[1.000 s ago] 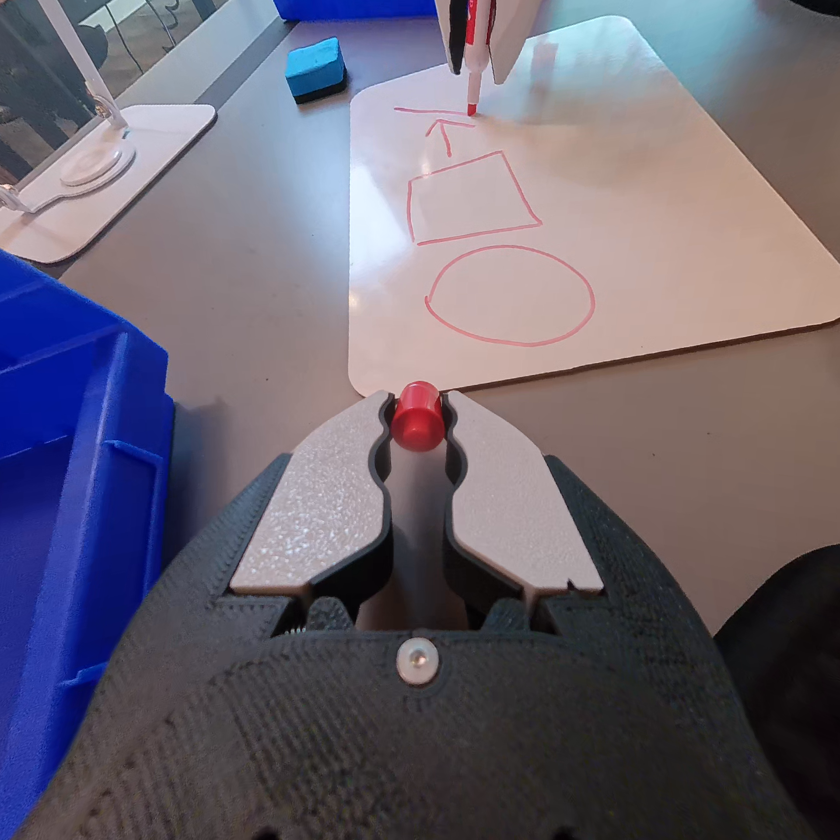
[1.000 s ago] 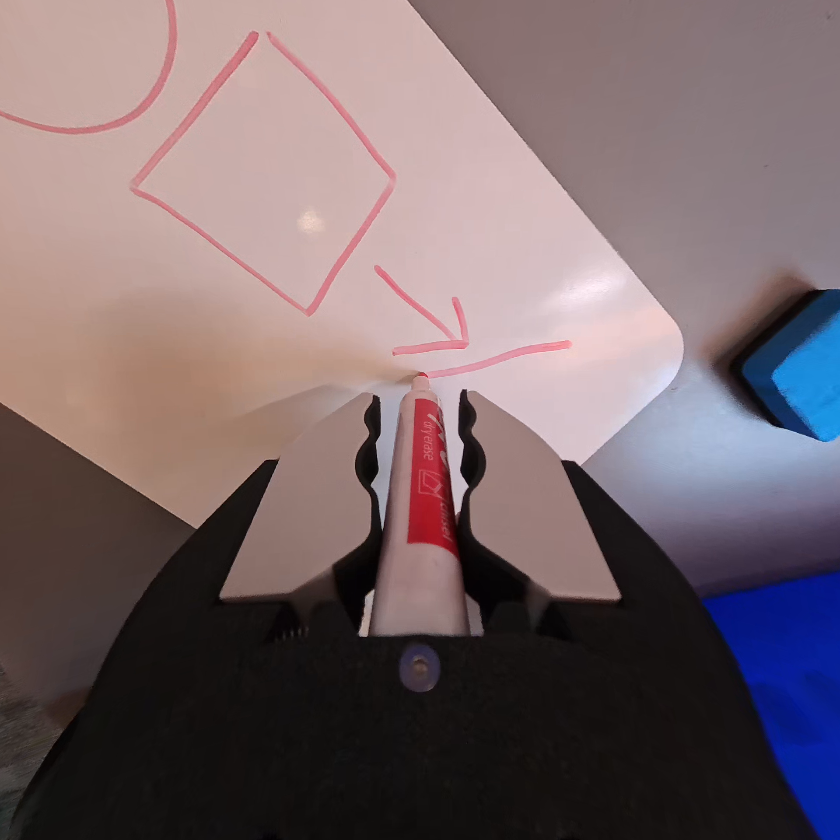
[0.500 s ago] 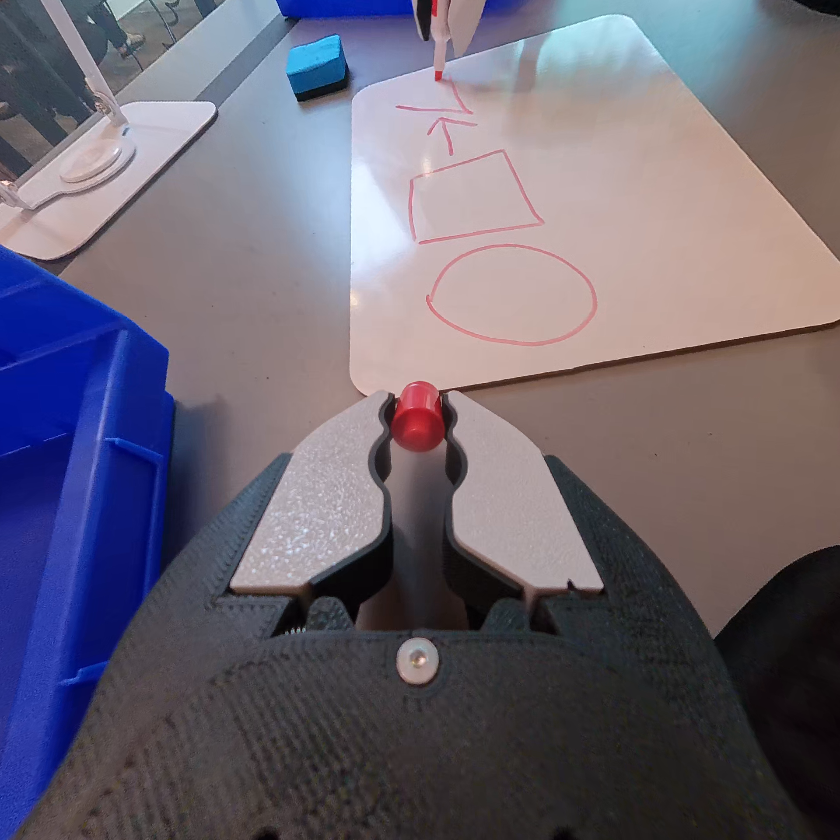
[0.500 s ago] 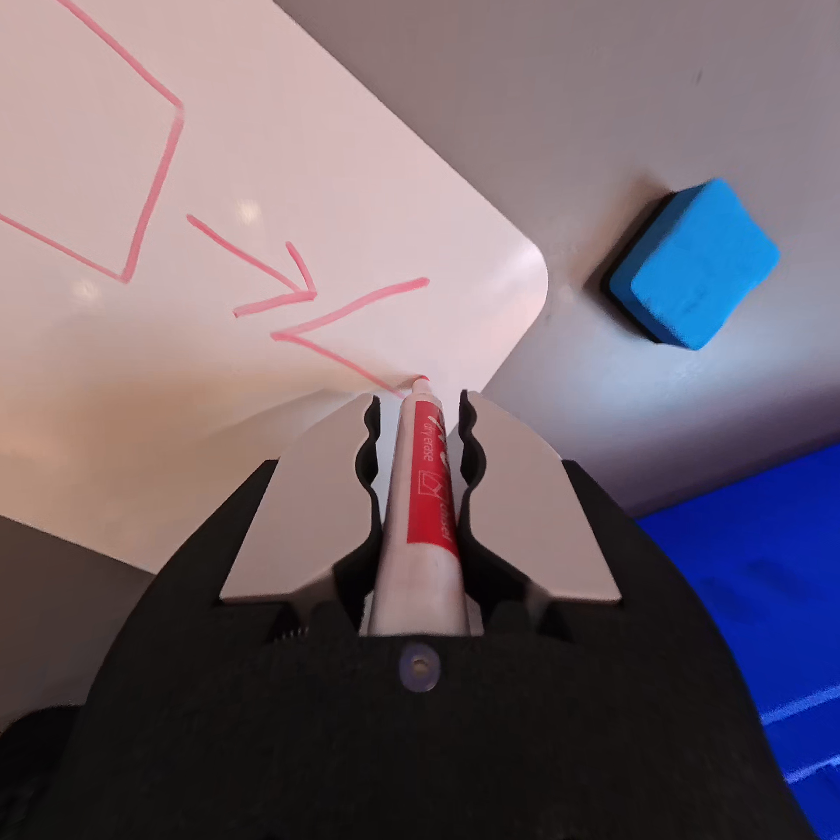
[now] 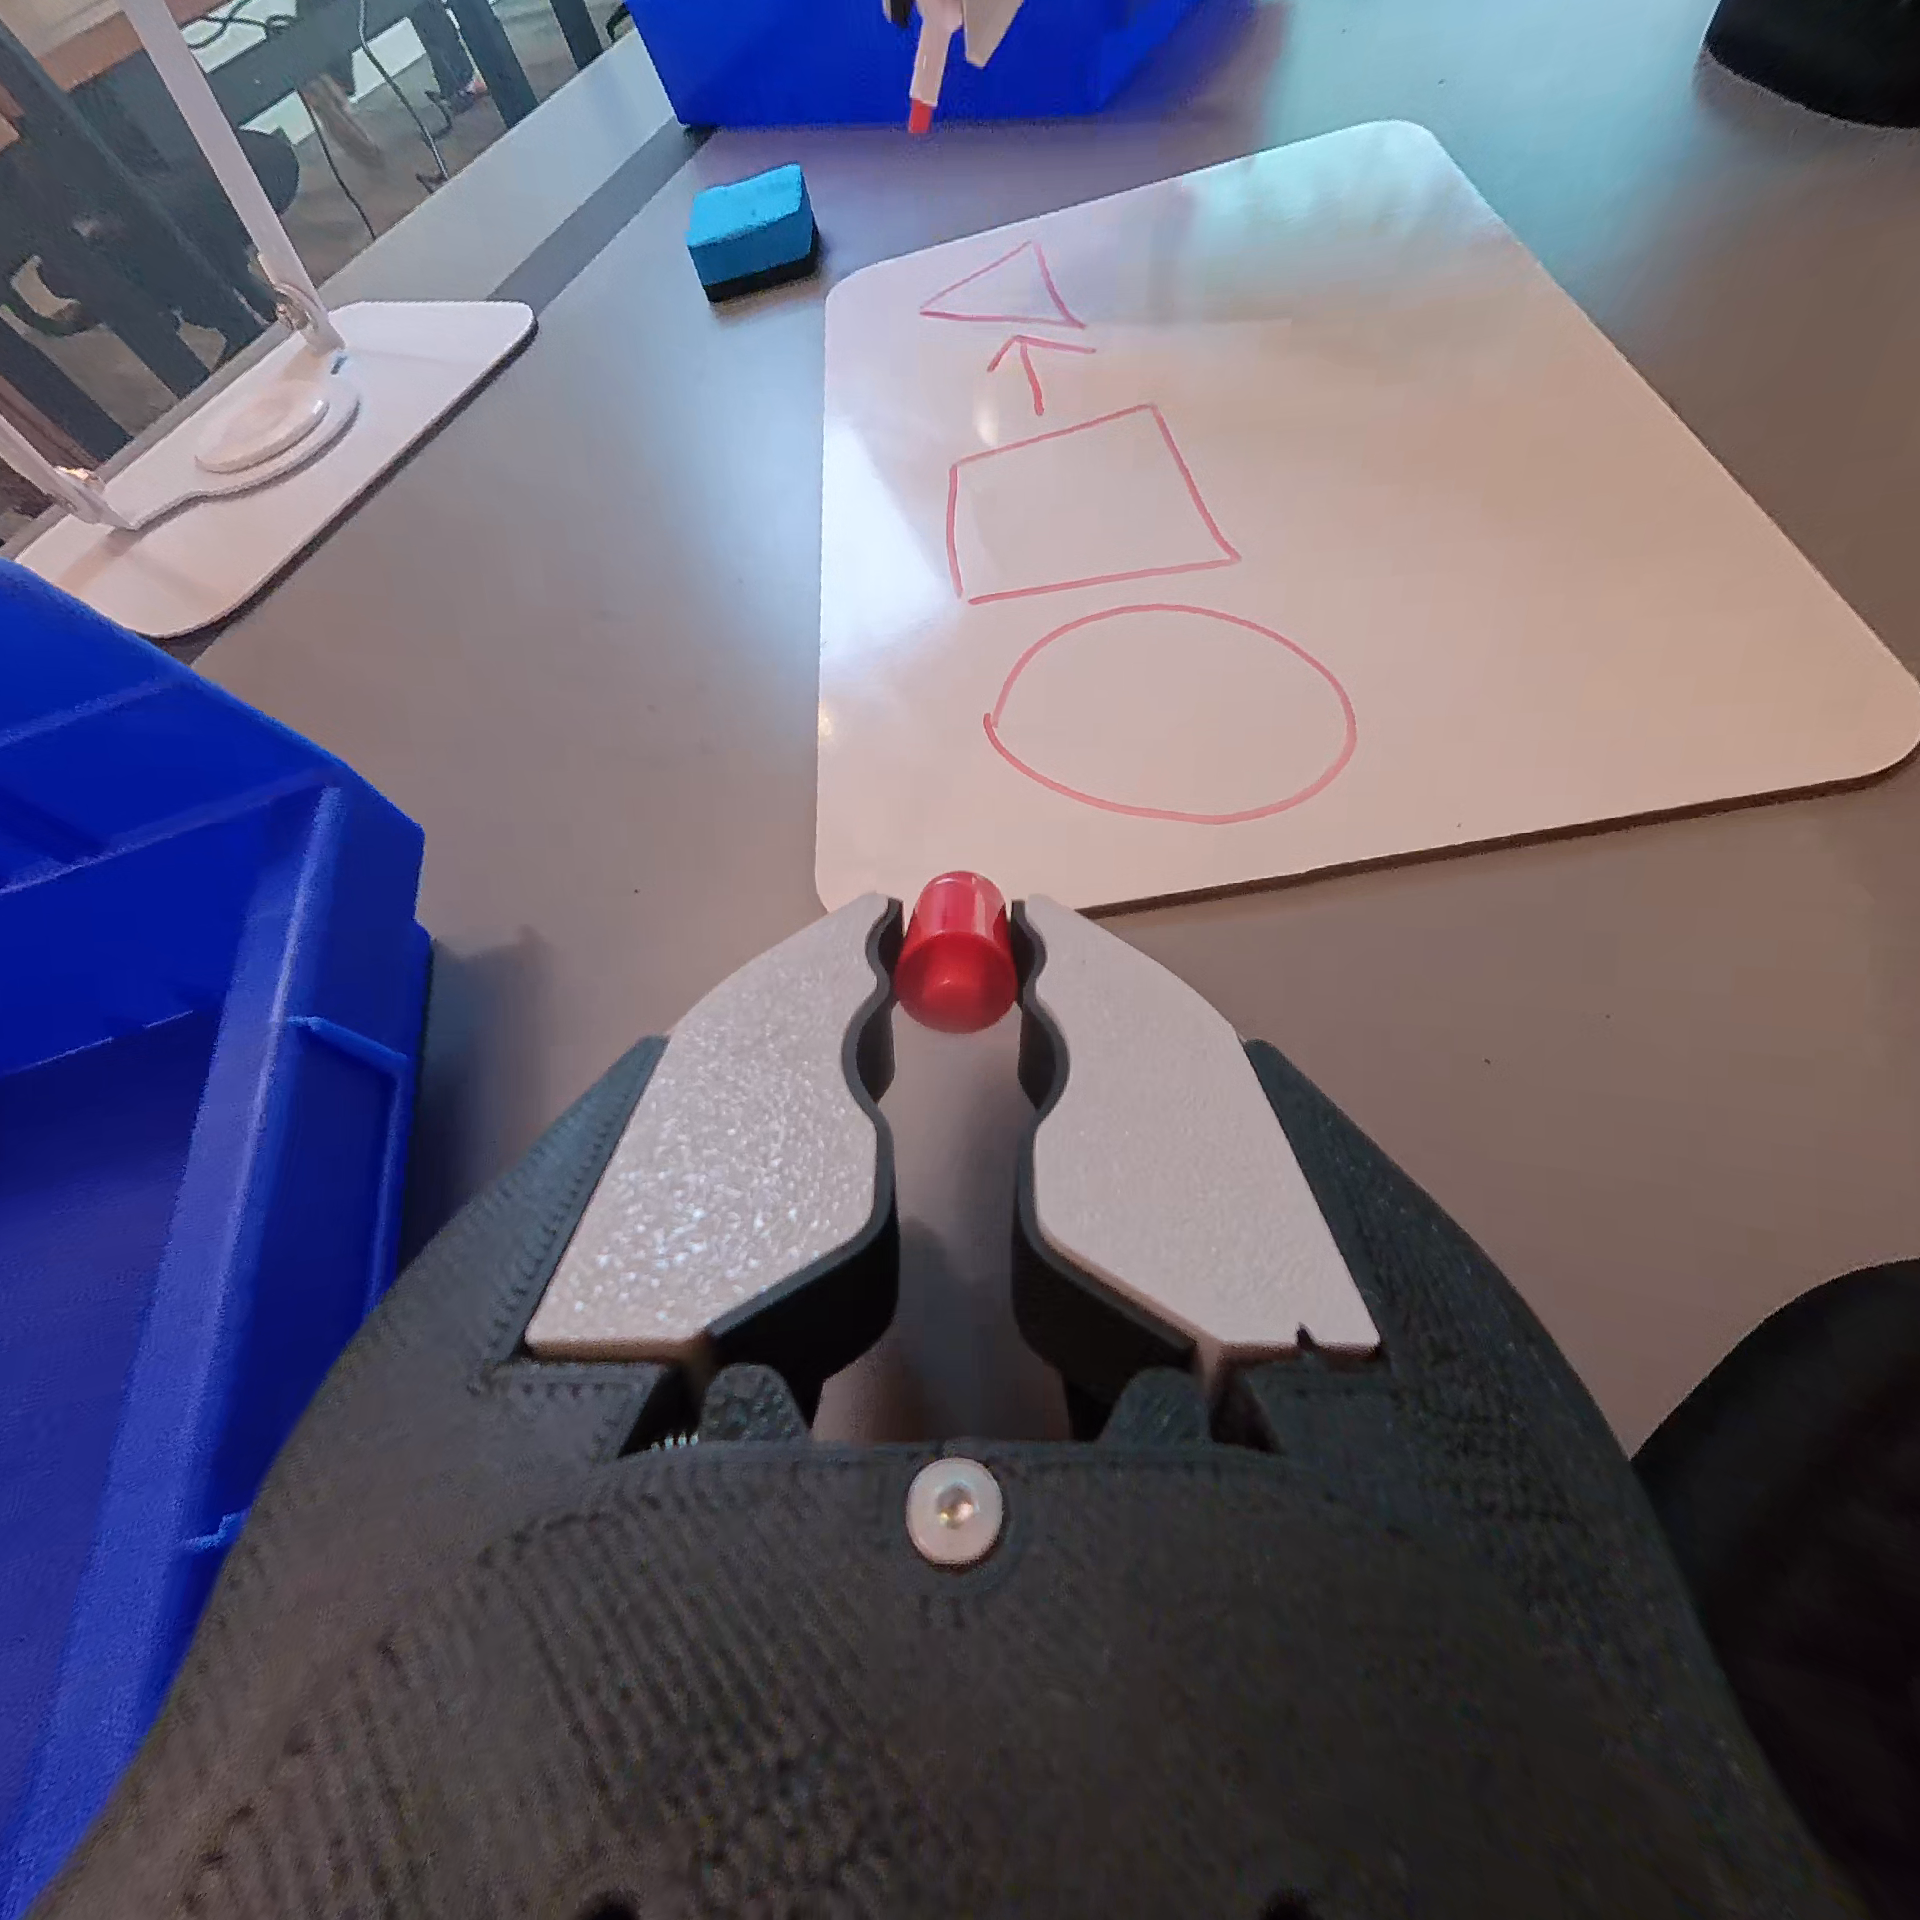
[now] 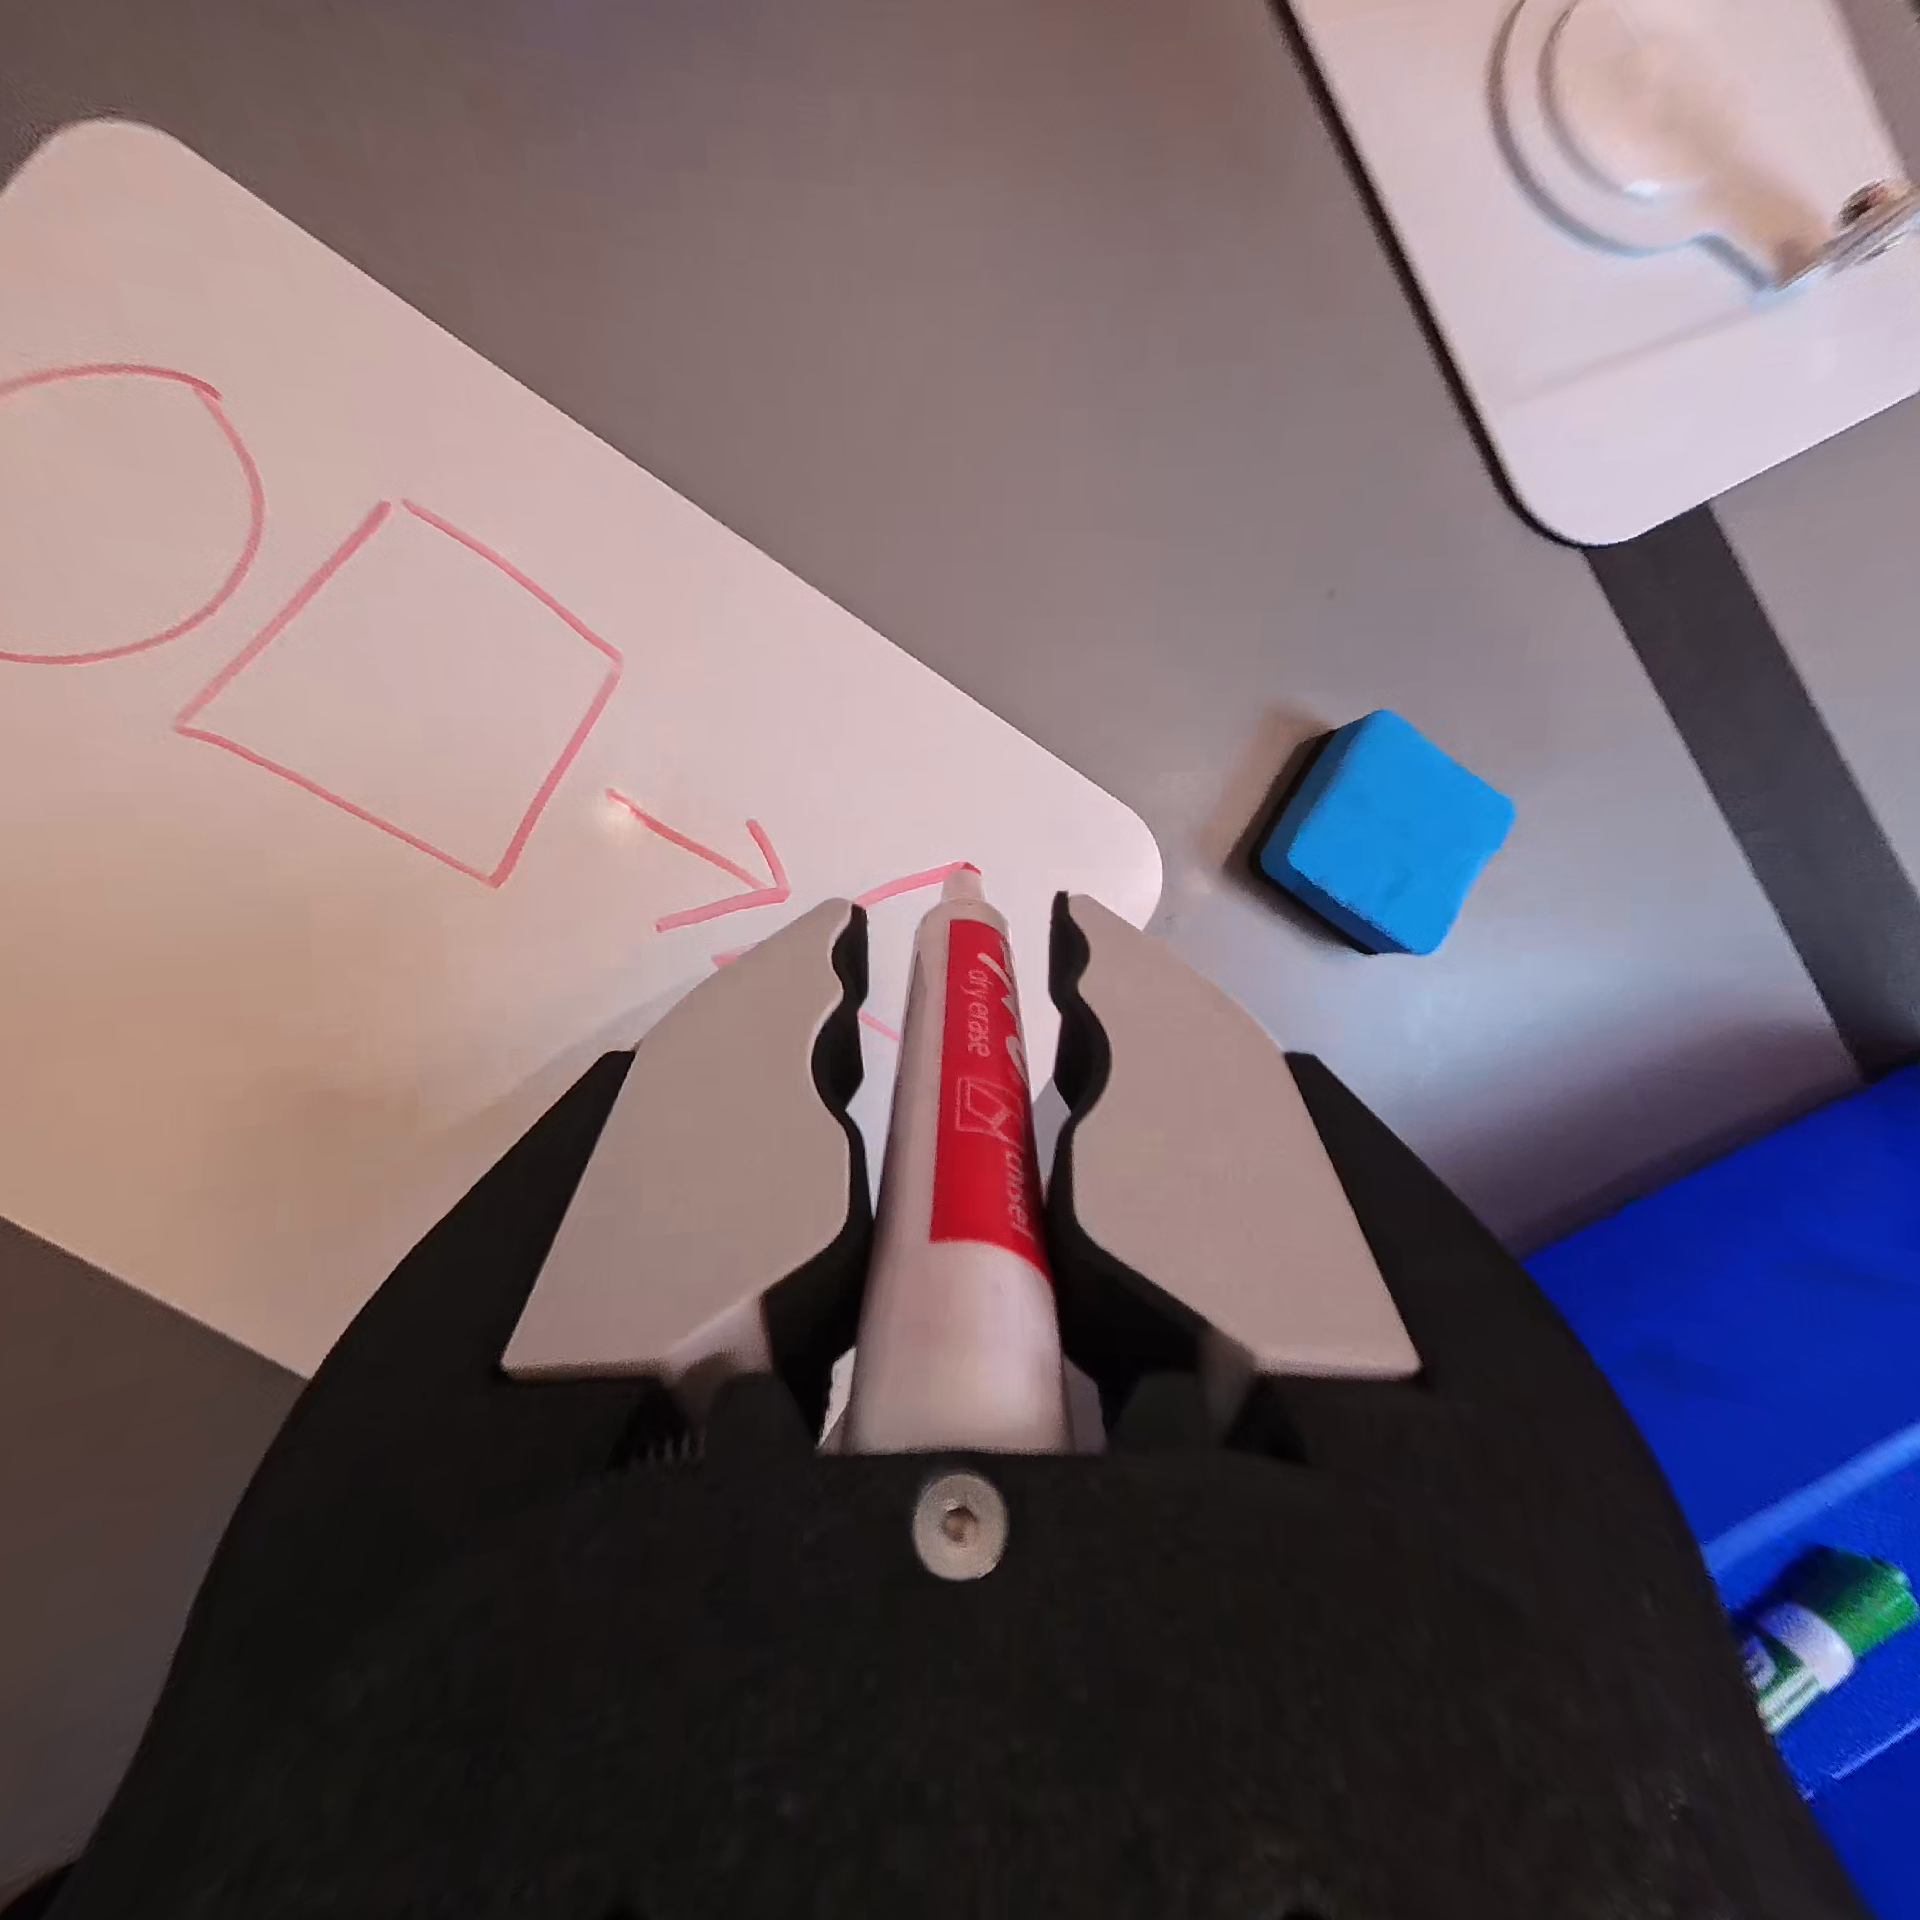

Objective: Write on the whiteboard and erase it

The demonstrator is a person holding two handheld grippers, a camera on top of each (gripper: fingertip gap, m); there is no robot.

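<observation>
The right tool (image 6: 954, 914) held a white marker with a red label (image 6: 971, 1122), gripped far back near the finger roots, its long axis pointing forward along the fingers. Its tip hung over the far corner of the white rounded whiteboard (image 6: 343, 987). Just beyond that corner, to the right, lay the blue foam eraser (image 6: 1387, 831) on the grey surface (image 6: 935, 364). The left tool (image 5: 954, 925), well apart from the eraser, pinched the red marker cap (image 5: 954, 966).

A glossy white whiteboard (image 5: 1455, 436) lies on a smooth matt grey table (image 5: 582, 665). Beside the board sits a soft blue foam eraser (image 5: 750, 223). Nearer, a shiny red plastic cap (image 5: 954, 961) is clamped between speckled grey pads (image 5: 748, 1122) in coarse, ridged black plastic.
</observation>
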